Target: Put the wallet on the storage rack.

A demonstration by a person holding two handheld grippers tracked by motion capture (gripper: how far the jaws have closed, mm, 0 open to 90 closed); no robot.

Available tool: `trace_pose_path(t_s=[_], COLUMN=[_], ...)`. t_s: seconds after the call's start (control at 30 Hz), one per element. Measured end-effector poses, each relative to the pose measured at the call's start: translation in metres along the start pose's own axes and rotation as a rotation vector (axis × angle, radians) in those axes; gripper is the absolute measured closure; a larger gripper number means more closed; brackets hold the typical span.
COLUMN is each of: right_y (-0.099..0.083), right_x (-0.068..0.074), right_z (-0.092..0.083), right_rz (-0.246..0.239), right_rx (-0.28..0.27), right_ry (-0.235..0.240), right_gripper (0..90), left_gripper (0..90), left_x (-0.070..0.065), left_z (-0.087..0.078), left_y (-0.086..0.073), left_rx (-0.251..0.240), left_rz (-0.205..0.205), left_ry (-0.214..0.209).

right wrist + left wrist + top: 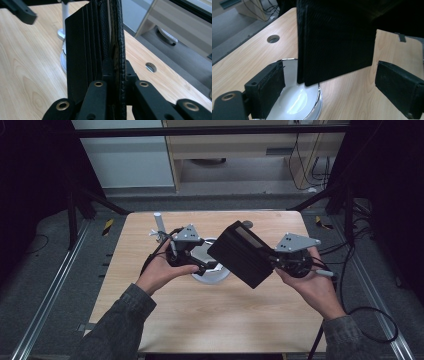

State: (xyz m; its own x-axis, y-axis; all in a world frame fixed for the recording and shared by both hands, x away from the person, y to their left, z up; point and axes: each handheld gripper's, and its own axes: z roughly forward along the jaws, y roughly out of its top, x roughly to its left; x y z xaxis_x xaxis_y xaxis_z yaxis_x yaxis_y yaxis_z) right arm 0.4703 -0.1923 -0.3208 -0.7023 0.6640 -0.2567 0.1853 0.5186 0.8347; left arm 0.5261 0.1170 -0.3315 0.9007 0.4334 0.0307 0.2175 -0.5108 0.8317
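Note:
A black folded wallet-like case (243, 254) with several accordion pleats hangs tilted above the table's middle. My right gripper (272, 262) is shut on its right end. In the right gripper view the jaws clamp one leather flap of the case (82, 50), with the gripper (115, 72) closed tight on it. My left gripper (206, 265) stands open just left of the case, above a white bowl (214, 275). In the left gripper view the case (334, 42) hangs beyond the open gripper (334, 88), its lower corner over the bowl (299, 100). Nothing sits between the pads.
The light wooden table (200, 320) has a round cable hole (247, 224) at its far edge. A white upright post (159, 222) stands at the back left, behind the left hand. Black frame rails and cables run along both sides of the table.

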Motion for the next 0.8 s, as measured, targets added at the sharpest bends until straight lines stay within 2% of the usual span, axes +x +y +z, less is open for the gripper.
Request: trace_pose_path(t_s=[0.13,0.27,0.37,0.5,0.57,0.7,0.73,0.77,0.8], right_y=[0.003,0.006,0.006,0.005,0.004,0.001,0.000,-0.001,-0.002], right_x=[0.003,0.006,0.009,0.010,0.011,0.012,0.012,0.012,0.012], right_z=[0.001,0.002,0.003,0.004,0.004,0.005,0.006,0.006,0.006], right_rz=[-0.003,-0.006,-0.009,-0.014,-0.015,-0.019,-0.019,-0.019,-0.019], right_rx=[-0.016,-0.033,-0.035,-0.051,-0.054,-0.057,-0.062,-0.063,-0.061], right_ry=[0.012,0.033,0.044,0.059,0.066,0.073,0.076,0.079,0.082], right_gripper=[85.2,85.1,85.2,85.2,85.2,85.1,85.1,85.1,85.1], left_gripper=[8.4,8.3,11.0,17.3,21.7,32.3,44.5,44.5,48.7], left_x=[0.002,0.006,0.009,0.010,0.010,0.013,0.013,0.014,0.015], left_z=[0.005,0.013,0.016,0.023,0.026,0.032,0.033,0.034,0.034], left_y=[0.005,0.006,0.007,0.010,0.010,0.008,0.008,0.007,0.007], left_rx=[-0.001,0.006,-0.011,0.018,0.023,0.066,0.076,0.096,0.110], left_rz=[0.011,0.003,0.000,0.034,0.035,0.034,0.036,0.038,0.024], left_ry=[-0.017,-0.020,-0.043,-0.062,-0.073,-0.121,-0.132,-0.142,-0.149])
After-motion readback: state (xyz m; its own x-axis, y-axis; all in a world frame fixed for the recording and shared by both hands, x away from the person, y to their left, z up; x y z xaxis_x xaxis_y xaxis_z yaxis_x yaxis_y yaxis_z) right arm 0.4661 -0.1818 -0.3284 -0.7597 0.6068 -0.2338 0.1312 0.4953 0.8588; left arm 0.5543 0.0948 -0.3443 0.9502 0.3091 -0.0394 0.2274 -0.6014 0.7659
